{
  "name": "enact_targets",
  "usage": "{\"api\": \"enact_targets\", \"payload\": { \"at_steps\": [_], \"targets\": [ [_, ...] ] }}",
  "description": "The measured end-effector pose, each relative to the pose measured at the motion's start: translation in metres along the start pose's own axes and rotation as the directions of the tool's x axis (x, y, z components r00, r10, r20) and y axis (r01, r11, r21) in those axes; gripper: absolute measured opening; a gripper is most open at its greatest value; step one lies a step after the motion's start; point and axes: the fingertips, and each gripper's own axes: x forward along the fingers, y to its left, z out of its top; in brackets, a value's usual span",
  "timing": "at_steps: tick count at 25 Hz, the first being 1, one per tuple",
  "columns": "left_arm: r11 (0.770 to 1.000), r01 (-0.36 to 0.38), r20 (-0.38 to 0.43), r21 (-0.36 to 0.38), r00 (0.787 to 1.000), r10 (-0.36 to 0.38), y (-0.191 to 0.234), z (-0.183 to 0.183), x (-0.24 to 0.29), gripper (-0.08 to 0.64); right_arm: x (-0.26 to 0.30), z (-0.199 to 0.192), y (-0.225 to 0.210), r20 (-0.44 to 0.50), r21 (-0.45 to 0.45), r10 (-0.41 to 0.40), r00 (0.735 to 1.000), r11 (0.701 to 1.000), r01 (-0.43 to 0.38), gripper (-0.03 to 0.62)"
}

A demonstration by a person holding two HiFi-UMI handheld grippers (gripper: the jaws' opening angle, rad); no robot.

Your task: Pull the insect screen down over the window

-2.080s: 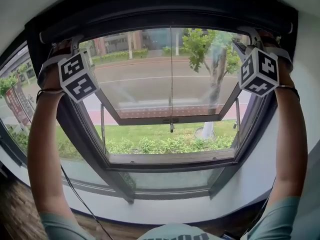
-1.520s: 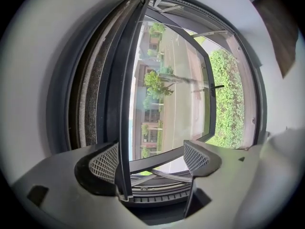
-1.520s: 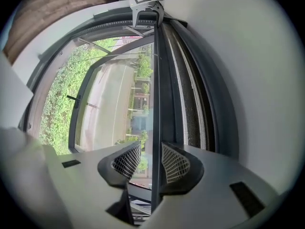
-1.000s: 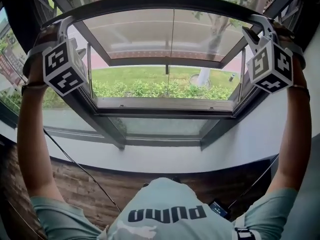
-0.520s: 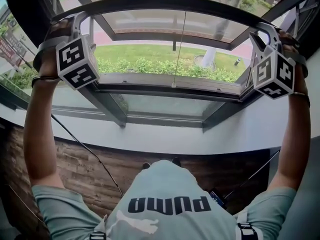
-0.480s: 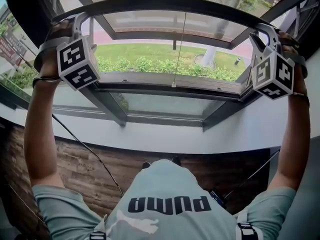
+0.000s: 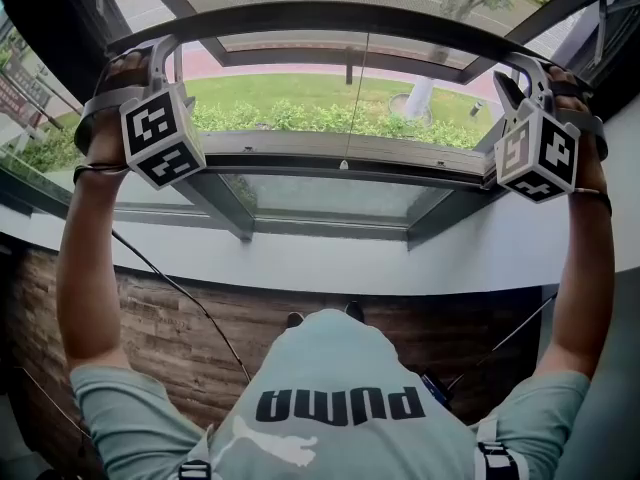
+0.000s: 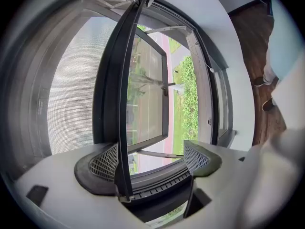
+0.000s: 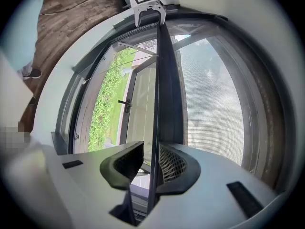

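The left gripper has its jaws spread wide. The pull bar lies against one pad, and the other pad stands well clear of it. The right gripper has its jaws closer about the same bar, with one pad on it. A sliver of light seems to show at the other pad, so it looks hooked rather than clamped.

Two seconds ago both grippers were up under the dark housing at the window's head. They have since come down together, bringing the bar with them. The insect screen now stretches as grey mesh over the upper part of the opening.

The bar's long axis runs level from side to side, from one gripper to the other, and spans the full width between the side frames.

Below the bar the opening is uncovered down to the lower frame rail, with the white ledge beneath that. A thin cord hangs from the bar's middle, and its end sits just above the rail.
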Motion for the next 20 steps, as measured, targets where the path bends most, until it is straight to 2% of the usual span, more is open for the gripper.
{"api": "enact_targets", "payload": {
  "at_steps": [7,12,15,20],
  "targets": [
    [0.995,0.092,-0.01,0.031,0.996,-0.092,-0.055,0.003,0.021,0.417,0.017,0.005,0.056,-0.026,-0.067,0.106,0.994,0.992,-0.108,0.091],
    [0.993,0.112,-0.016,0.036,0.994,-0.111,-0.092,0.006,0.04,0.417,0.031,0.006,0.096,-0.037,-0.066,0.155,0.987,0.985,-0.157,0.091],
    [0.988,0.146,-0.03,0.052,0.989,-0.145,-0.12,0.007,0.052,0.417,0.04,0.006,0.128,-0.067,-0.1,0.187,0.98,0.976,-0.193,0.086],
    [0.988,0.147,-0.026,0.053,0.989,-0.146,-0.159,0.009,0.068,0.417,0.05,0.01,0.167,-0.076,-0.087,0.21,0.975,0.973,-0.216,0.086]
  ]
}}
